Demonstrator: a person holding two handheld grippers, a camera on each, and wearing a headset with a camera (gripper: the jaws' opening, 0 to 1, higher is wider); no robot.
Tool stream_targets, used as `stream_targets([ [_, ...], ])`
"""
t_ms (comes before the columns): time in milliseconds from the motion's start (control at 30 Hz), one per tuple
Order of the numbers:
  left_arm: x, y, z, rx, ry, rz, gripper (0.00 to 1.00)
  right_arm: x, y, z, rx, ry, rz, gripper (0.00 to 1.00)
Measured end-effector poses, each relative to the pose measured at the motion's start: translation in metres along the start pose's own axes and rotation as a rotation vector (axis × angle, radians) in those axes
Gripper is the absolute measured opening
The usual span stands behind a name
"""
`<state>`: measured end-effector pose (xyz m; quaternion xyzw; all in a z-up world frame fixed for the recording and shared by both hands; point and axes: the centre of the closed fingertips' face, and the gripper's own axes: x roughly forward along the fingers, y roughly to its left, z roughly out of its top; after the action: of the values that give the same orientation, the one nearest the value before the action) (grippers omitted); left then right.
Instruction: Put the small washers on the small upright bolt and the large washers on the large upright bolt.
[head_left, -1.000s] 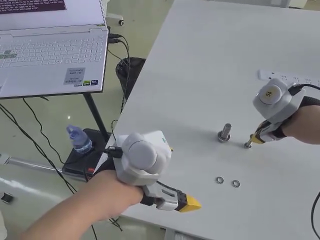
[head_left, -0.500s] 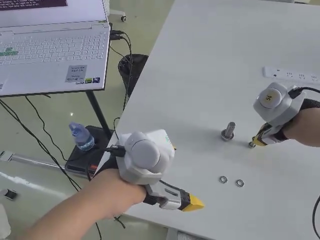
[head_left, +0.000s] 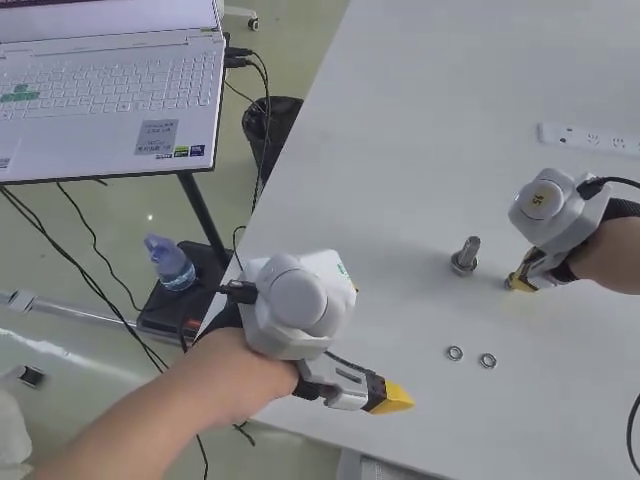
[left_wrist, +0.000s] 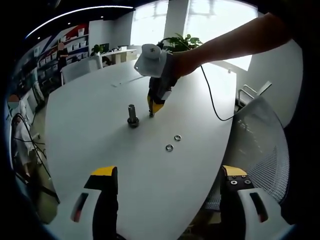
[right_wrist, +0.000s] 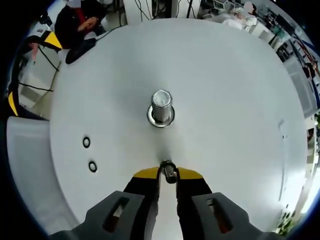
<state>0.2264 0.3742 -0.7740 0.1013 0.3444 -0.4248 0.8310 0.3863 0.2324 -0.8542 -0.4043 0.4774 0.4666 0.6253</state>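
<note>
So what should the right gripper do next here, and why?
Probably open and lift off the small bolt: the right gripper sits closed around its top, while two washers lie loose on the table and the left gripper hangs open.

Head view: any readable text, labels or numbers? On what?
No text reads clearly.
Stickers on the laptop: too small to read.
Round yellow label on the right tongs: dark marks, blurred.
Small green mark on the left tongs: unreadable.
</note>
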Motion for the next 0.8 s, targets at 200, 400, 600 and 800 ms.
stream_targets([
  [200, 0.0013, 0.0012, -0.0011, -0.004, 0.003, -0.003, 0.84, 0.0029, -0.0035, 0.0001, 0.000, 0.002, -0.001, 0.13],
  [400, 0.0023, 0.0024, 0.0006, -0.002, 0.005, -0.004, 0.84, 0.0058, -0.0031, -0.0016, 0.008, 0.002, 0.005, 0.13],
  [600, 0.0029, 0.0013, 0.0031, -0.007, -0.007, -0.013, 0.85, 0.0063, -0.0044, -0.0007, 0.018, -0.006, 0.003, 0.13],
  [800, 0.0033, 0.0009, 0.0026, -0.008, -0.006, -0.014, 0.84, 0.0064, -0.0045, -0.0017, 0.019, -0.005, 0.001, 0.13],
])
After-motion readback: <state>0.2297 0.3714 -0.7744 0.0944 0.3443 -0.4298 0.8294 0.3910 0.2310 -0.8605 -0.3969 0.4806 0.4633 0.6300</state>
